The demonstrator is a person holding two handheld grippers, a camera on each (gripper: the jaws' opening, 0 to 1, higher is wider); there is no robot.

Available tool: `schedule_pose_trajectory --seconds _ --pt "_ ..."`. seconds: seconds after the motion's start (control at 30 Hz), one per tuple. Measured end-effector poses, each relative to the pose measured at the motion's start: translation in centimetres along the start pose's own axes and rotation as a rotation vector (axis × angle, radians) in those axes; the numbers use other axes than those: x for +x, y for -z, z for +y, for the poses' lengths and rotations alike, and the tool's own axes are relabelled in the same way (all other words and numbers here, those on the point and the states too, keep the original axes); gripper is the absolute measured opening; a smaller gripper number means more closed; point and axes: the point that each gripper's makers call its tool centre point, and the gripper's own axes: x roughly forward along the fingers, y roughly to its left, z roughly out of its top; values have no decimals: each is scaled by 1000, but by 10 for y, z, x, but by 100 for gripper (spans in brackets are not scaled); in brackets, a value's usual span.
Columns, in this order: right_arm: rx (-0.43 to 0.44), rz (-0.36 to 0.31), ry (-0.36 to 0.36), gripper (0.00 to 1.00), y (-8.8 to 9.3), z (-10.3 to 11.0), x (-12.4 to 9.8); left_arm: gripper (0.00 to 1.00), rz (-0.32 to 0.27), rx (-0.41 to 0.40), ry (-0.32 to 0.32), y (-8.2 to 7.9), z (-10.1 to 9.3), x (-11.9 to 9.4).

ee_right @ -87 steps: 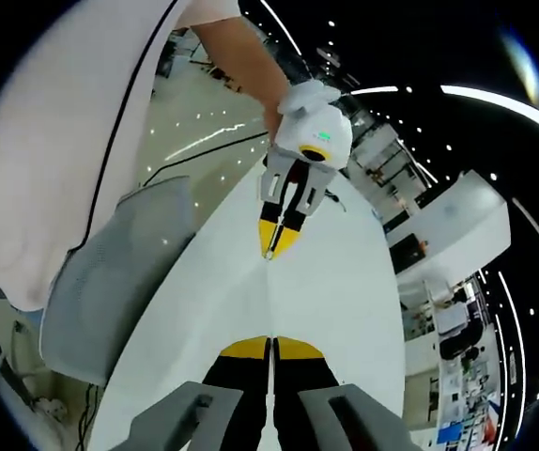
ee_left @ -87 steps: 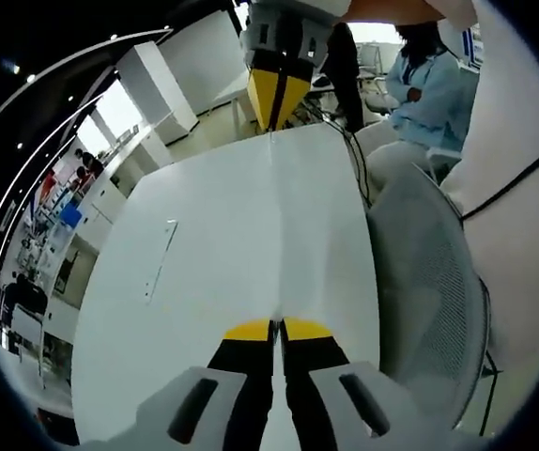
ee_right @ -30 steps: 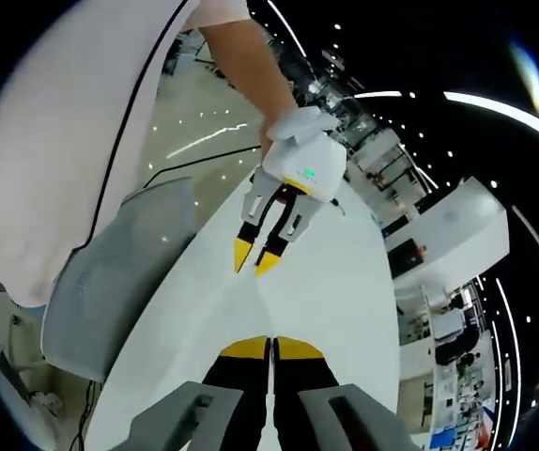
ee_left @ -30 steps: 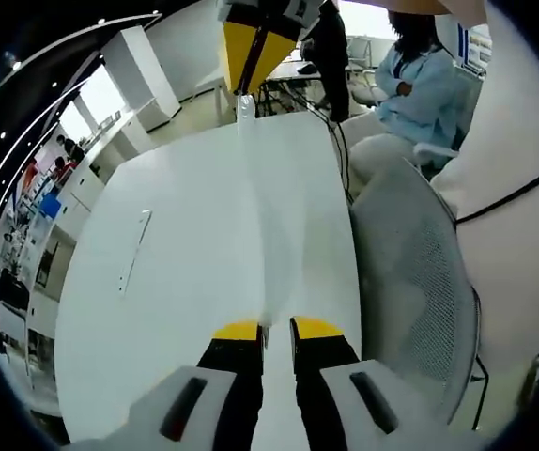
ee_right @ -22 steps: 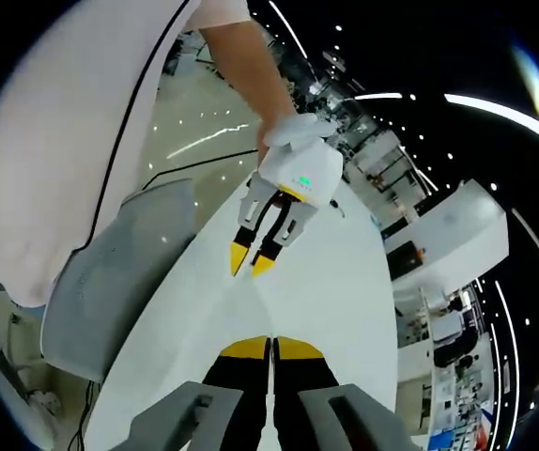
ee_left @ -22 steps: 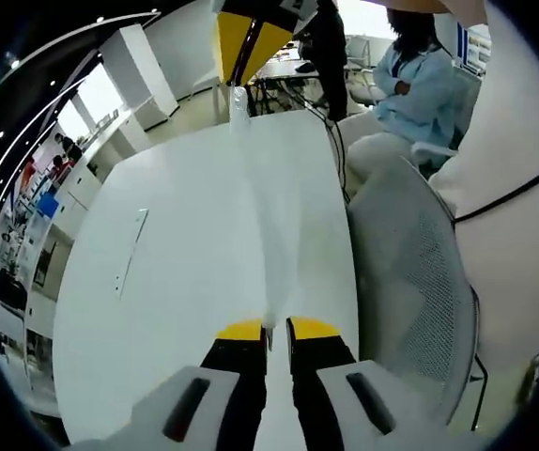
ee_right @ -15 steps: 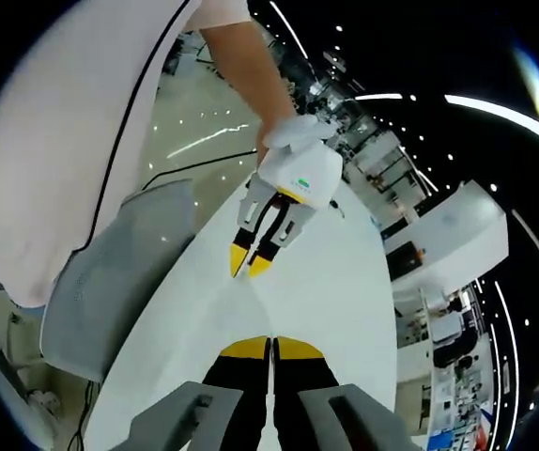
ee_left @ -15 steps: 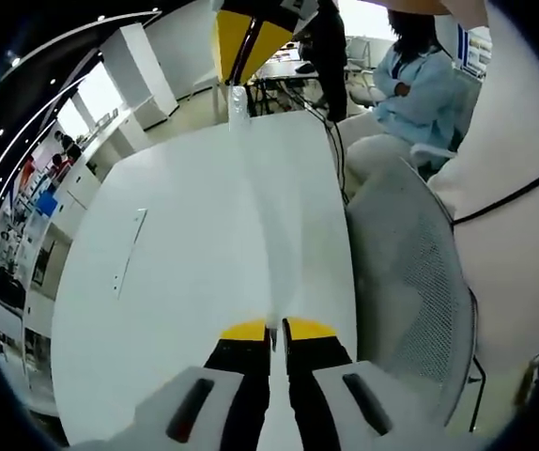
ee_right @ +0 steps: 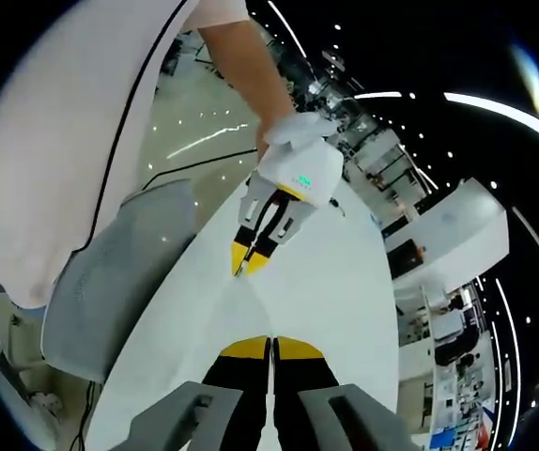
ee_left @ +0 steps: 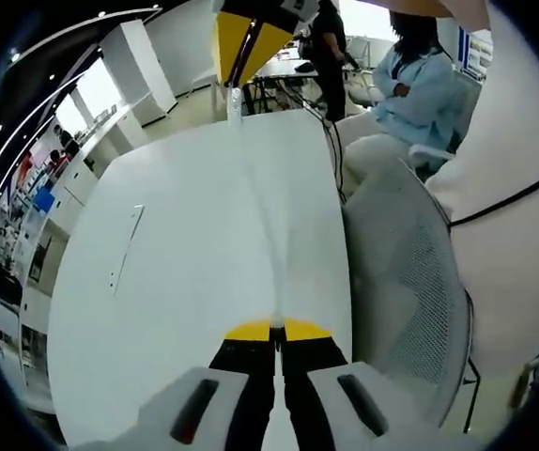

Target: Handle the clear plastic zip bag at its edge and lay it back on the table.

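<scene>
Over the white table (ee_left: 176,272) the clear zip bag (ee_left: 260,202) hangs stretched edge-on between the two grippers, seen in the left gripper view as a thin, pale, see-through strip running from the table's near edge up to its far edge. Toward the table's left side, well apart from the bag, lies a slim strip-like object (ee_left: 125,247); what it is I cannot tell. At the near end of the bag the left gripper (ee_left: 275,328) has its yellow-tipped jaws pressed together on the bag's edge. At the far end the right gripper (ee_left: 240,49) comes down from above, its yellow jaws closed to a point on the bag's other end. Beyond the table's right edge stands a grey mesh chair (ee_left: 410,282), and farther back a person in a light blue shirt (ee_left: 418,80) sits with arms folded.

In the right gripper view, the mesh chair (ee_right: 110,277) is off the table's left edge beside the person's white clothing. The right gripper (ee_right: 271,344) shows its jaws together at the bottom, with the bag too thin and clear to make out between them. Farther along the table (ee_right: 345,282) a hand in a white glove (ee_right: 293,127) holds the left gripper (ee_right: 242,267), its jaws closed at their tips.
</scene>
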Motion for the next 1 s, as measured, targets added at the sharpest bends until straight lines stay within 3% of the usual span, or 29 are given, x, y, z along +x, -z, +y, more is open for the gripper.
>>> schedule_pose_trajectory --seconds 0.33,0.77,1.0 --pt "21 28 -20 0 13 7 1 0 7 -29 -22 2 12 -3" --pt "85 42 -19 0 25 11 4 0 30 -29 -13 3 11 -4" --pt "137 19 2 7 24 8 5 0 60 -27 -5 5 8 -3"
